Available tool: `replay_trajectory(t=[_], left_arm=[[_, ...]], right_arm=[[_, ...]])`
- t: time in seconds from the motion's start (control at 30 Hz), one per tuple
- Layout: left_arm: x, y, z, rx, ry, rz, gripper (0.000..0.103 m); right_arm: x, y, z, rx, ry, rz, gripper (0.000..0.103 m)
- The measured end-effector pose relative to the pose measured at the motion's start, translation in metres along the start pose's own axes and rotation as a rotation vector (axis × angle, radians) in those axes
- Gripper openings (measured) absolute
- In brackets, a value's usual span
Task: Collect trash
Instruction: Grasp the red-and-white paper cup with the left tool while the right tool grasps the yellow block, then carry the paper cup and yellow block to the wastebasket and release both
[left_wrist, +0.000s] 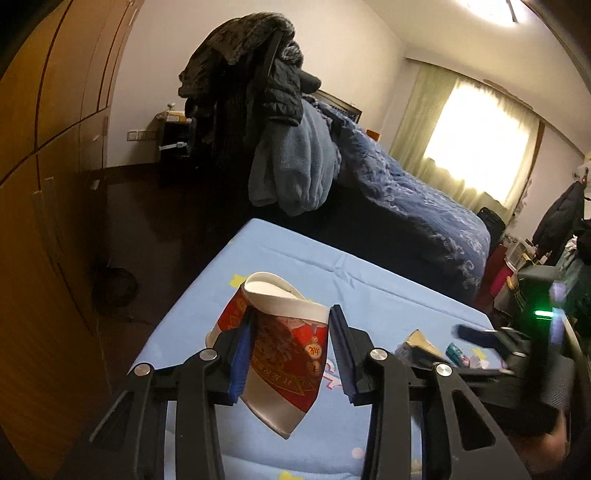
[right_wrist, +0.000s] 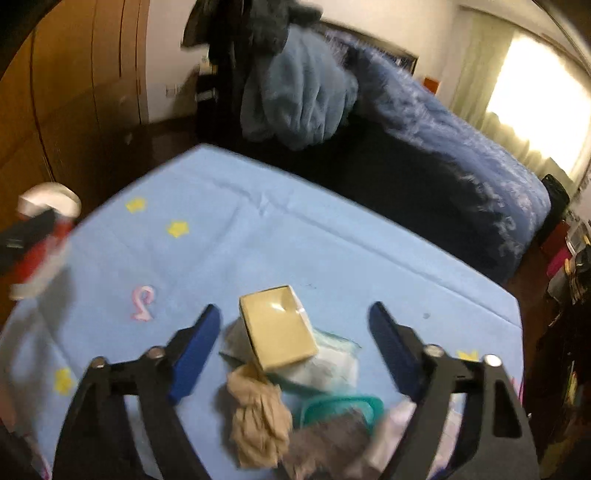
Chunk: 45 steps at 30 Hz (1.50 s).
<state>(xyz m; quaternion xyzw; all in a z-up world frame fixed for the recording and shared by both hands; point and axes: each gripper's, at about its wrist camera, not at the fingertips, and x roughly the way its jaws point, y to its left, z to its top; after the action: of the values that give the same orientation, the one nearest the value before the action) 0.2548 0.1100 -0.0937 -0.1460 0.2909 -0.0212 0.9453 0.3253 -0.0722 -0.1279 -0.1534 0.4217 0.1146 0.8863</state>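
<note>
I am holding a crushed paper cup (left_wrist: 284, 354) in my left gripper (left_wrist: 291, 354), the pads squeezing its red-and-white wall from both sides, so it is hanging above the blue table cover (left_wrist: 369, 280) just ahead of my knuckles. My right gripper (right_wrist: 293, 354) is standing with its fingers spread apart and touching nothing, straddling a small tan box (right_wrist: 277, 328) that is lying on a heap of wrappers; a crumpled brown paper wad (right_wrist: 258, 417) is sitting nearer to me, under the gripper. The cup is worrying me: its wall is already buckling, so I judge it could fold further and slip out sideways if I swing it fast. The box is resting tilted on soft plastic, so closing on it may push it off the heap or catch a wrapper instead. The cup's long axis is running diagonally, its white rim pointing up, away from me and to the left, its flattened base pointing down toward me. The box's long side is angling away and slightly left.
</note>
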Motion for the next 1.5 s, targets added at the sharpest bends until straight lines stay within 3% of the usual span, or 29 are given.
replay_trajectory(t=[0.1,0.43,0.67,1.0,1.23,1.5], left_arm=[[-0.004,-0.004,-0.001,0.021,0.000,-0.018,0.040],[-0.022,-0.027,-0.003,0.056,-0.003,-0.055,0.040],[-0.044,-0.079,-0.017,0.123,0.002,-0.135,0.040],[-0.061,-0.180,-0.054,0.244,0.049,-0.311,0.040],[-0.061,-0.265,-0.091,0.347,0.119,-0.456,0.040],[-0.055,-0.356,-0.136,0.499,0.188,-0.566,0.040]], right_arm=[[0.013,0.000,0.000,0.008,0.031,0.029,0.041],[-0.047,-0.024,-0.019,0.097,-0.097,0.093,0.041],[-0.107,-0.065,-0.074,0.205,-0.150,0.087,0.041],[-0.178,-0.130,-0.198,0.430,-0.182,0.001,0.041],[-0.213,-0.174,-0.266,0.548,-0.189,-0.121,0.041],[-0.228,-0.237,-0.328,0.696,-0.177,-0.281,0.042]])
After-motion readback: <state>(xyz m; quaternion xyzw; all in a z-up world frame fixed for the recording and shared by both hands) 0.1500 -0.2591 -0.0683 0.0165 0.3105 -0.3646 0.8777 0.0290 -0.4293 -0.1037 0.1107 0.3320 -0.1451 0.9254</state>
